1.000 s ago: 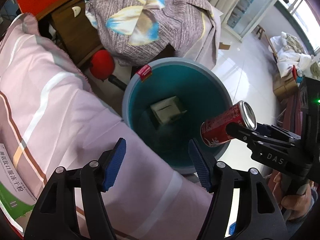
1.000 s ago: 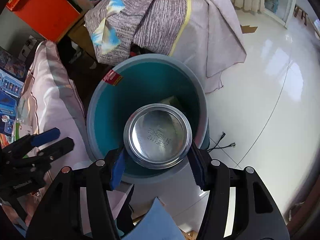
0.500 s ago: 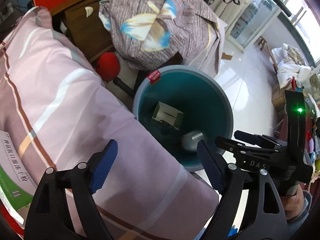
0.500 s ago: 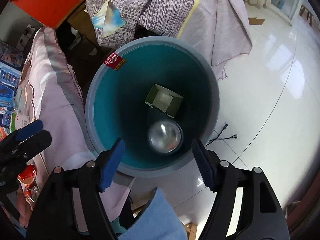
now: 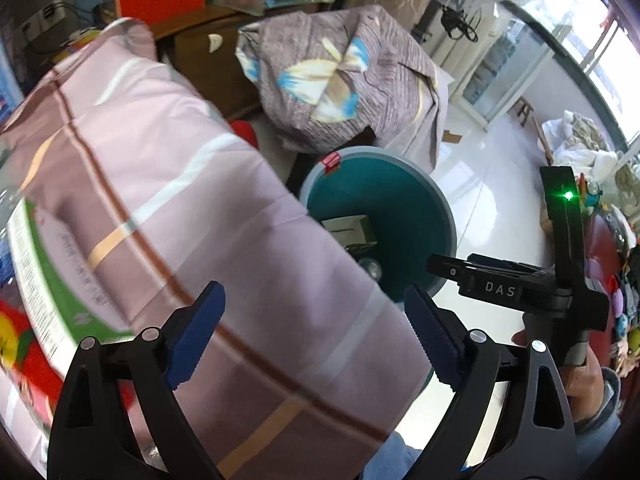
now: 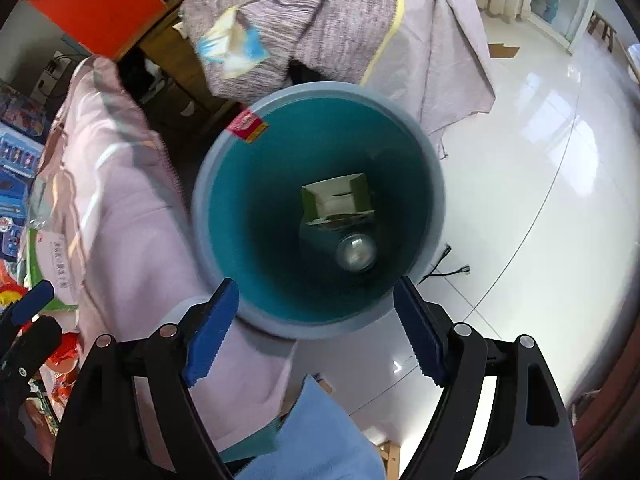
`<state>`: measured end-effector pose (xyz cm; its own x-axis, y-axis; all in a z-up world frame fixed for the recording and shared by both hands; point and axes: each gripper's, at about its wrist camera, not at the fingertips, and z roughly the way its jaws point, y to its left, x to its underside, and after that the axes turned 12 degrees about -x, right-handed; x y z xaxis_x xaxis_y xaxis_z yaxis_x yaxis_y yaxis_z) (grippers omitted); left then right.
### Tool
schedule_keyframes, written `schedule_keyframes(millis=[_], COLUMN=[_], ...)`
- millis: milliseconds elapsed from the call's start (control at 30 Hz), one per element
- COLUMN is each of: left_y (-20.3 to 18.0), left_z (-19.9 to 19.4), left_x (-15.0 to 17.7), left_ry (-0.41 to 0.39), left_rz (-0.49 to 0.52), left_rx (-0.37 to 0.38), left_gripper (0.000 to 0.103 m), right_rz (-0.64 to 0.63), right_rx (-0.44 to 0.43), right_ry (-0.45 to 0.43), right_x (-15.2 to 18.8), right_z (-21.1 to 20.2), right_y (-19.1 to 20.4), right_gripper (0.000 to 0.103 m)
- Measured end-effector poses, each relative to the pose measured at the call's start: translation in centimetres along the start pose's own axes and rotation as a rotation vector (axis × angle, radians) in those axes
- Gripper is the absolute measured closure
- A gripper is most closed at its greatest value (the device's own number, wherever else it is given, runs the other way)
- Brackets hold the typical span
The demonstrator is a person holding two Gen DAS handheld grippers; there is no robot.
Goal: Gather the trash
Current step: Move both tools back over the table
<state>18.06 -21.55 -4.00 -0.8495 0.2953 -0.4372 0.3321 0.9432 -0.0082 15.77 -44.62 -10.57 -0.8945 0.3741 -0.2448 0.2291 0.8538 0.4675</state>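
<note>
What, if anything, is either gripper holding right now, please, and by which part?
Nothing. The right gripper and left gripper have just been opening, with nothing between the jaws; the can lies inside the bin.

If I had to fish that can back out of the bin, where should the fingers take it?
Probably from straight above, down the open mouth of the bin. The can appears to stand on end at the bottom with one round end facing up, beside the small carton. Close across its curved sides, on the side away from the carton.
</note>
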Motion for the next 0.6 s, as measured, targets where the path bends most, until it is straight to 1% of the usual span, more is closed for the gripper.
schedule_keyframes(millis=[67,167,267,333,467,600], left_y=[0.8,2.0,3.4,4.5,7.4,10.9], left_z=[-1.0,-2.5,-3.5,-4.3,-6.2,-8.0], left_x=[0.8,2.5,4.2,5.4,8.0,10.6], left_ry=[-0.016,-0.041,-0.044,-0.056,-0.088,-0.112], left_rz=[-0.010,-0.015,-0.022,-0.032,-0.071,-0.134], left_rx=[0.004,-0.011,-0.020,-0.028,-0.048,-0.075], left_gripper=[0.012,0.011,0.010,0.010,0.009,0.006], right_rz=[-0.023,-0.046,-0.056,-0.083,-0.171,-0.263], right_rx=[-0.004,-0.013,-0.039,-0.045,-0.055,-0.075], right_ry=[-0.013,-0.035,-0.040,-0.040,-0.034,-0.017], right_x=[0.6,2.0,3.1,3.9,5.6,7.5], right_z=[-0.5,-1.4,-2.0,-2.3,-2.8,-2.8], right_y=[1.2,3.2,4.9,6.7,10.4,14.7], right_gripper=[0.024,0.024,0.024,0.024,0.024,0.024])
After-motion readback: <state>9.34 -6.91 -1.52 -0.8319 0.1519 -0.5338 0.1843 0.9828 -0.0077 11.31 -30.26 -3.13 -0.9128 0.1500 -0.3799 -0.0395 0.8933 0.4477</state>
